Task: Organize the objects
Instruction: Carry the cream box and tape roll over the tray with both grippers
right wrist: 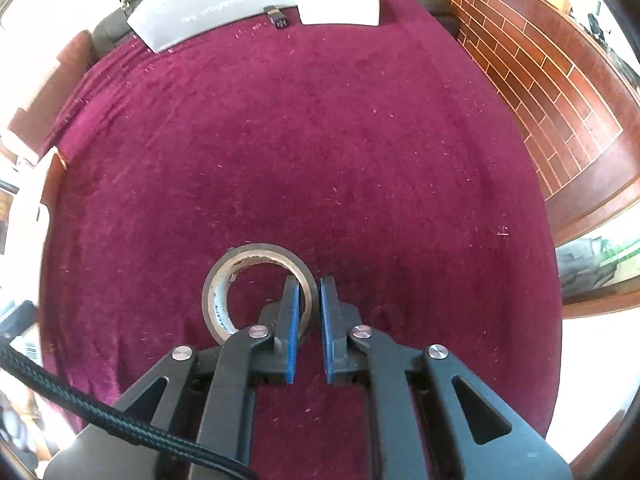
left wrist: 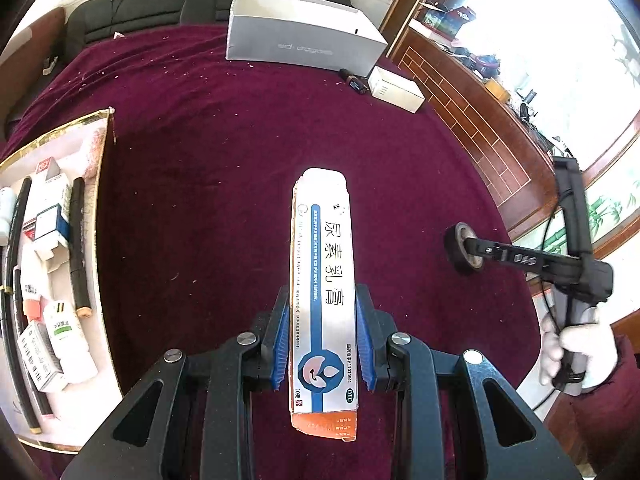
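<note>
Our L gripper (left wrist: pixel 323 334) is clamped on the ointment box (left wrist: pixel 324 276), w/ blue pads against both long sides; the box sticks out toward 12 o'clock above the red cloth (left wrist: pixel 224 168). The tray (left wrist: pixel 105 264) of small items sits at 9 o'clock, a white box (left wrist: pixel 304 36) at 12. Our R gripper (right wrist: pixel 309 330) pinches the tape roll (right wrist: pixel 256 256): one finger inside the ring, the other outside, wall between. The roll spreads toward 11 o'clock from the tips.

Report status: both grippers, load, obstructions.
Left gripper shut on ointment box. Right gripper shut on tape roll wall. Tray left, nothing blocking.
</note>
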{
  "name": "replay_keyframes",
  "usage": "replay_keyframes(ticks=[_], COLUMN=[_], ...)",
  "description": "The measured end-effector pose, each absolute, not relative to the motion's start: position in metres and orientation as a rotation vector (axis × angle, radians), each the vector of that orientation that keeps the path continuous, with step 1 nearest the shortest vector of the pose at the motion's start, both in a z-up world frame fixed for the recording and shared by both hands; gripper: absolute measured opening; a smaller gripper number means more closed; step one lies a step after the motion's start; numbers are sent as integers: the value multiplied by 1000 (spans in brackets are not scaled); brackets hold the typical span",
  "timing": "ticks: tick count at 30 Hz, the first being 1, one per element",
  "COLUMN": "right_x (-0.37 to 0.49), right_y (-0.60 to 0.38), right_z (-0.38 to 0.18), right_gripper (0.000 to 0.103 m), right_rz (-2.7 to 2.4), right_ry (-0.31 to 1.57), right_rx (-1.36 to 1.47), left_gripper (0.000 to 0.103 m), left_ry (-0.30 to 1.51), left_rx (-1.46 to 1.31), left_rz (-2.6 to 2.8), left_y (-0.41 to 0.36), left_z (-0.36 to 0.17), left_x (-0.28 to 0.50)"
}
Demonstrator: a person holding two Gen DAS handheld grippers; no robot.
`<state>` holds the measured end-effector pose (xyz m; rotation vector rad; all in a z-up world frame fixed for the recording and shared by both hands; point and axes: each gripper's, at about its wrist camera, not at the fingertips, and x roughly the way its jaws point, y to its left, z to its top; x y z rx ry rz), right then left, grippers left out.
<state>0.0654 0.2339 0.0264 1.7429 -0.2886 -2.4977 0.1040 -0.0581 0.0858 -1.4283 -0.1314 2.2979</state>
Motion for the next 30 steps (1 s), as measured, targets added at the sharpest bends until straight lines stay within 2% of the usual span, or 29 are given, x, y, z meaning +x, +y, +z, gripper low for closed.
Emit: replay_keyframes(ticks=[4, 14, 23, 30], right_x=[69, 60, 52, 47], right_y=[227, 135, 28, -51], right_z=[49, 86, 97, 97], right_gripper=[8, 8, 8, 8], right_rz=[-2472, -2345, -2176, -2093], right_ry=[-354, -235, -132, -44], right_rx=[1675, 1511, 1426, 1399], left_gripper=[25, 25, 25, 25], left_ry=[-139, -244, -402, -430], left_rx=[-1436, -1477, -1539, -1580], left_rz=[2336, 2450, 2610, 2669], left_y=[-70, -133, -227, -275], left_z=[89, 100, 102, 88], left_x=[108, 127, 145, 135])
